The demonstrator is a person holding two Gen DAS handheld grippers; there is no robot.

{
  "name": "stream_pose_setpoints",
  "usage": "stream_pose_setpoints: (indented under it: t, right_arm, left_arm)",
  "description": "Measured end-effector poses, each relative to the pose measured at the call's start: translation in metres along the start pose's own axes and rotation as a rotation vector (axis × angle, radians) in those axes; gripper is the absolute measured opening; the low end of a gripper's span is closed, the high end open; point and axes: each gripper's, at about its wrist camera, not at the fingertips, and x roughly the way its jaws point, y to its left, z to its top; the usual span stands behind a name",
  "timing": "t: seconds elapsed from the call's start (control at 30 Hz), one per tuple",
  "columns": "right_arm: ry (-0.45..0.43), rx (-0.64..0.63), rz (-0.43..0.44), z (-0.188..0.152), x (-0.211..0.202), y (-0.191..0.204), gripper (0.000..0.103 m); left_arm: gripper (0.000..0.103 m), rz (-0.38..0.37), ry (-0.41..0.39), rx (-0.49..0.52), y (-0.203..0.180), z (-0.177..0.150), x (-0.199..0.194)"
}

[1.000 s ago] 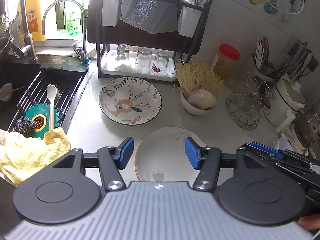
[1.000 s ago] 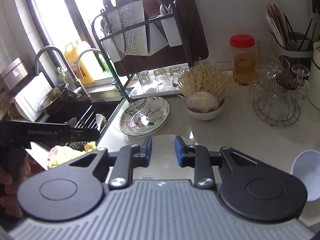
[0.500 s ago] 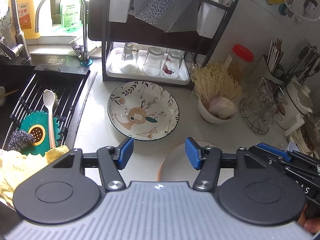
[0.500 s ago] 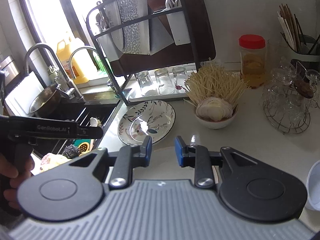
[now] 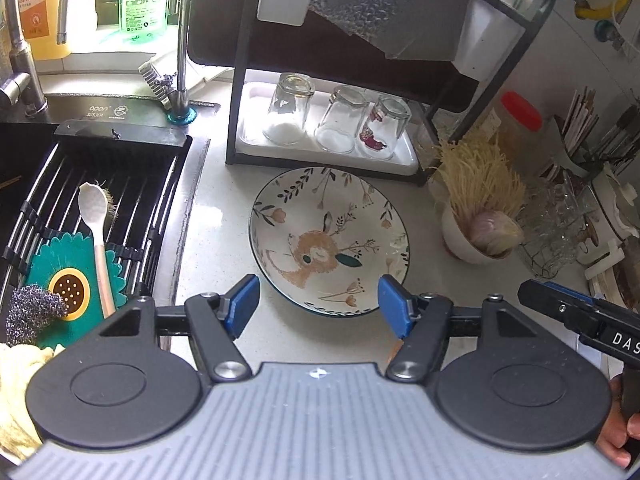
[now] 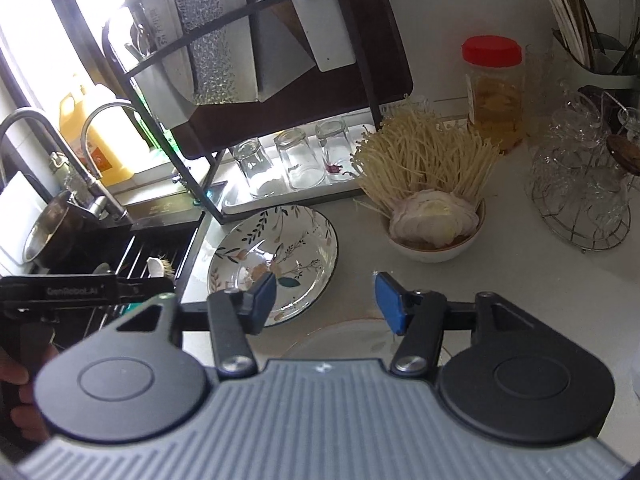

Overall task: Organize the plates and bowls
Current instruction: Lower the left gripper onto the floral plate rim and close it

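Ceramic and painted with a deer and flowers, the plate (image 5: 328, 240) lay on the white counter (image 5: 216, 248), in front of the black rack (image 5: 240, 120) with three upturned glasses (image 5: 340, 120). The left gripper (image 5: 318, 306) hung over its near rim, jaws just widened, nothing gripped. The right gripper (image 6: 326, 302), jaws also just opening, stood empty above a plain plate (image 6: 344, 340) beside it.

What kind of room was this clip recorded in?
A home kitchen, on the counter beside the sink. The signs: a faucet over a sink with a drying grid, a dish rack with upturned glasses on its tray, and a floral plate on the counter.
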Motion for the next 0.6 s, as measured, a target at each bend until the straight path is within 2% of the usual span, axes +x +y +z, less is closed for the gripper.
stream_pose_setpoints:
  t: [0.33,0.6]
  right_arm:
    - [0.104,0.150,-0.009,0.009,0.066,0.006,0.058]
    - [0.145,0.142,-0.084,0.012,0.120,0.014,0.055]
  left_arm:
    - [0.070,-0.010,0.068,-0.016,0.050,0.027,0.052]
    - [0.069,-0.037,0.126,-0.009,0.069,0.044,0.104]
